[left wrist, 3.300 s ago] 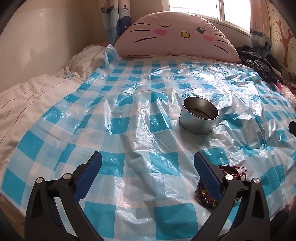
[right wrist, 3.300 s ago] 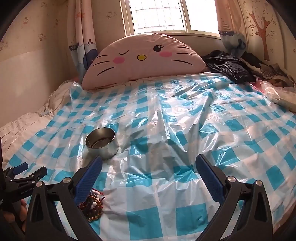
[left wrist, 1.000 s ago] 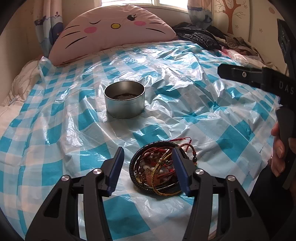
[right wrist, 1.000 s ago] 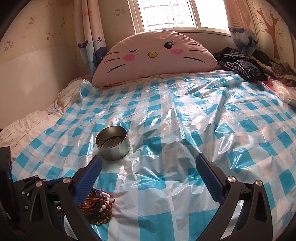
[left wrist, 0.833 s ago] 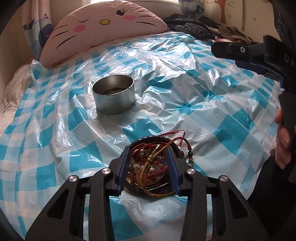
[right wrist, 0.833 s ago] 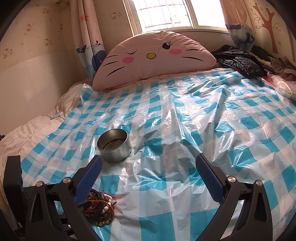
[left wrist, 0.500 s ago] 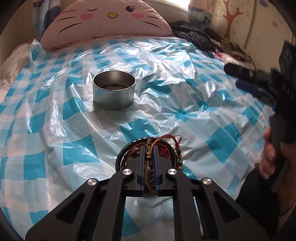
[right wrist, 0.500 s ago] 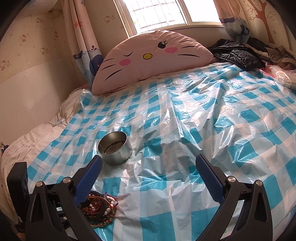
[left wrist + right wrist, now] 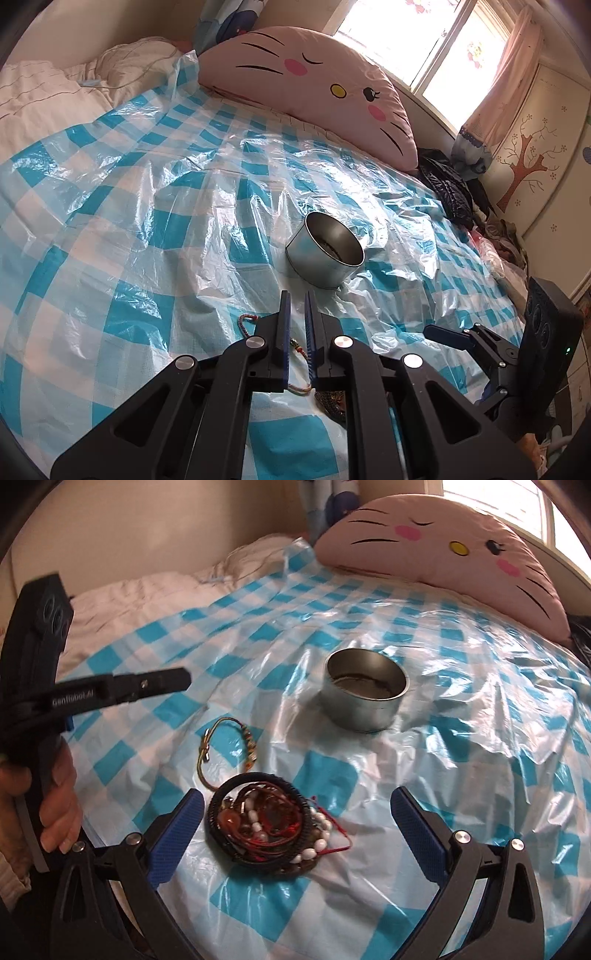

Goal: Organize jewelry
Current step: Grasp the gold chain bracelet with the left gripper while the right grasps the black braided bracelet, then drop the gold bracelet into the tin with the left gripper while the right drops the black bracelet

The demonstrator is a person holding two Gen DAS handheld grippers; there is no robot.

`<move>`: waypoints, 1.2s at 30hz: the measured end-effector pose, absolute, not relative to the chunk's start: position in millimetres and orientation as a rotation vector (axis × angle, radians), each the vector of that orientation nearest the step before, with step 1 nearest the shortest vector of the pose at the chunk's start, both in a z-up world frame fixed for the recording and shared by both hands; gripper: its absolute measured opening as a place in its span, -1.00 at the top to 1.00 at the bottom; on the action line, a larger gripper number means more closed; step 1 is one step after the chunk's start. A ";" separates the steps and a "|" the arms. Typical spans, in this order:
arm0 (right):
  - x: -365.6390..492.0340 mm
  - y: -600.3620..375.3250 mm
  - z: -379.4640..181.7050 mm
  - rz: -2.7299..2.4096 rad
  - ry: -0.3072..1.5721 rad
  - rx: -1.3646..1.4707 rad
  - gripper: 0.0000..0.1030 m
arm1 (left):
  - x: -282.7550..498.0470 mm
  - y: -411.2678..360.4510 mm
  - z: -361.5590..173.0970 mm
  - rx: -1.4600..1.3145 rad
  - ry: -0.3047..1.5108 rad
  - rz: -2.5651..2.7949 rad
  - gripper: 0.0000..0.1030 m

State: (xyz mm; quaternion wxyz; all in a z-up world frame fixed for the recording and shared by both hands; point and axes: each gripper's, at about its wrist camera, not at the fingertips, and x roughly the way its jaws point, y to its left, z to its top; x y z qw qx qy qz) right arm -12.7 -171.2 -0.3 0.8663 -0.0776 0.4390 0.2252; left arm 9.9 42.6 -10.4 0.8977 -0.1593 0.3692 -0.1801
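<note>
Here, corded bracelet [image 9: 225,751] beside jewelry pile [image 9: 264,821].

text: "GenRobot.AI" | on: left gripper [image 9: 122,688] arm | white lettering

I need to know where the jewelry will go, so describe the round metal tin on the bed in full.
The tin is round, low and straight-walled, of dull silvery metal with a thin rolled rim. Its top is open and no lid is in view. It stands upright on the blue-and-white checked plastic sheet, which crinkles around its base. Something dark lies on its bottom, too unclear to name. Only the sheet touches it; the loose bracelet and the heap of jewelry lie apart from it.
</note>
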 end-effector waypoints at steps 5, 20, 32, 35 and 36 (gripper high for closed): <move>-3.6 -152.9 -19.2 0.498 0.975 -0.214 -0.89 | 16.0 37.6 -17.1 -0.297 0.809 -0.352 0.86; 1.7 -144.6 -30.3 0.523 0.996 -0.233 -0.42 | 60.0 11.9 -64.0 -0.083 1.028 -0.220 0.41; 5.8 -203.0 10.7 0.500 0.830 0.092 -0.42 | 31.8 25.4 -22.9 -0.209 0.816 -0.387 0.94; 7.3 -218.8 18.1 0.475 0.785 0.159 -0.42 | 23.6 21.5 -10.8 -0.215 0.754 -0.420 0.94; 8.2 -221.8 19.9 0.464 0.773 0.167 -0.42 | 23.0 19.7 -9.2 -0.219 0.749 -0.429 0.94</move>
